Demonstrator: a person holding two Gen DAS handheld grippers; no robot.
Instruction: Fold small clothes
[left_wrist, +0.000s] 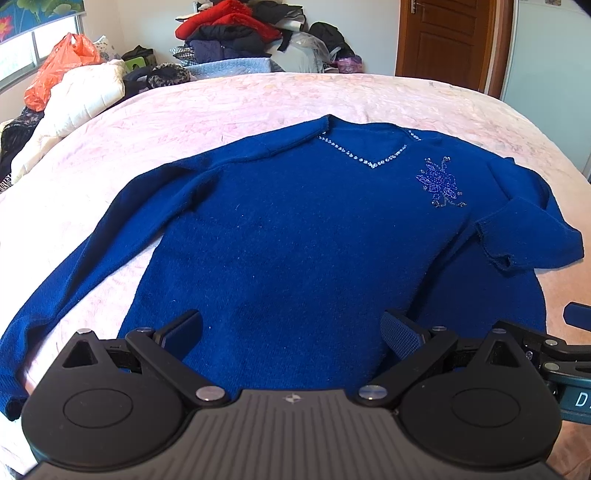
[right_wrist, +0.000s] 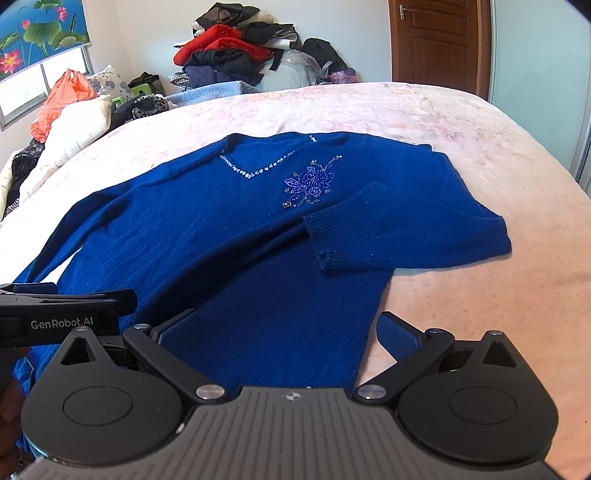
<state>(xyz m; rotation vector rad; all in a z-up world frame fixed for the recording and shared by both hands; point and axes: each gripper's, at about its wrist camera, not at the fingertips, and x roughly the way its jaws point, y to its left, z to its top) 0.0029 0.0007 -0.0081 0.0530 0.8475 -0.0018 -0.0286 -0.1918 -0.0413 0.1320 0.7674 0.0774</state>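
A blue V-neck sweater (left_wrist: 288, 236) (right_wrist: 207, 251) with a beaded neckline and a beaded flower lies face up on a pink bed cover. Its right sleeve (right_wrist: 373, 232) (left_wrist: 524, 236) is folded in across the chest, cuff toward the middle. The other sleeve (left_wrist: 70, 266) stretches out to the left. My left gripper (left_wrist: 291, 336) hangs open over the sweater's lower hem with nothing between its fingers. Over the hem's right part, my right gripper (right_wrist: 288, 332) stands open too, its right finger above bare bed cover. The left gripper's side (right_wrist: 62, 310) shows in the right wrist view.
The pink bed cover (left_wrist: 221, 99) (right_wrist: 461, 140) reaches all round the sweater. A heap of clothes (left_wrist: 236, 33) lies beyond the far edge. At the left are a white quilted jacket (left_wrist: 77, 107) and an orange plastic bag (left_wrist: 59, 66). A wooden door (left_wrist: 443, 40) stands at the back right.
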